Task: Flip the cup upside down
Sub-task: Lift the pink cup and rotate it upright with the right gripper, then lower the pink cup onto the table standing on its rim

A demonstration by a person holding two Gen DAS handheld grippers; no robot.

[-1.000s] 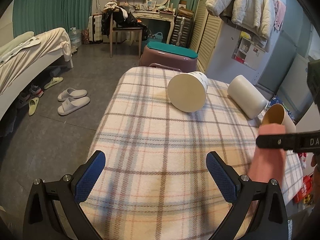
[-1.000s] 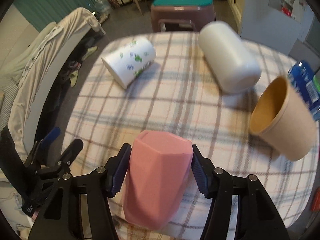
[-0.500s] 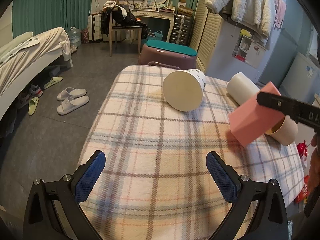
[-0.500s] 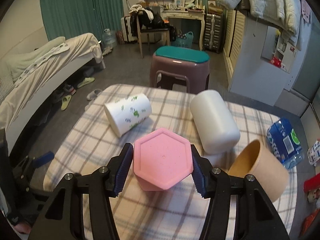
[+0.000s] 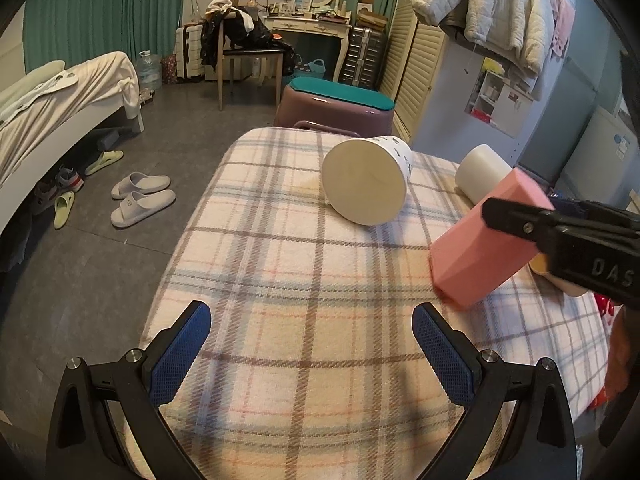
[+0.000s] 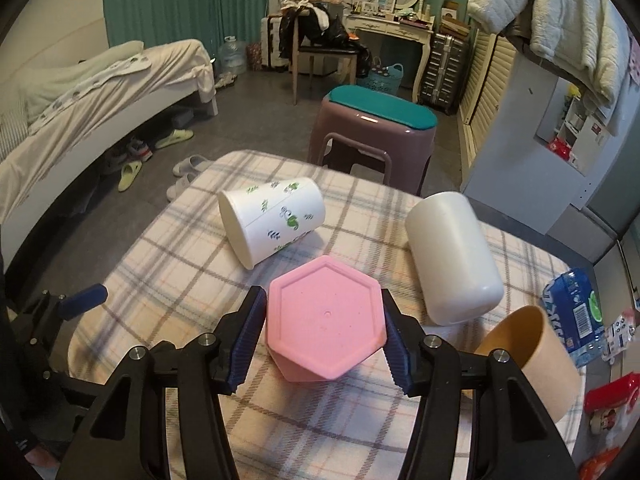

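My right gripper [image 6: 320, 332] is shut on a pink hexagonal cup [image 6: 326, 330]. Its flat base faces the camera and its mouth points away and down. In the left wrist view the pink cup [image 5: 480, 248] hangs tilted, its lower end close above or touching the plaid tablecloth [image 5: 304, 264] at the right. My left gripper [image 5: 312, 352] is open and empty over the near part of the table.
A white cup with green prints [image 6: 272, 220] lies on its side mid-table. A plain white cup [image 6: 452, 256] lies on its side at the right. A brown paper cup [image 6: 528, 356] lies near the right edge. A purple stool [image 6: 376, 136] stands beyond the table.
The pink cup has been tipped from lying along the fingers to base toward the right camera. It has then come lower toward the cloth. The left gripper has stayed open and still.
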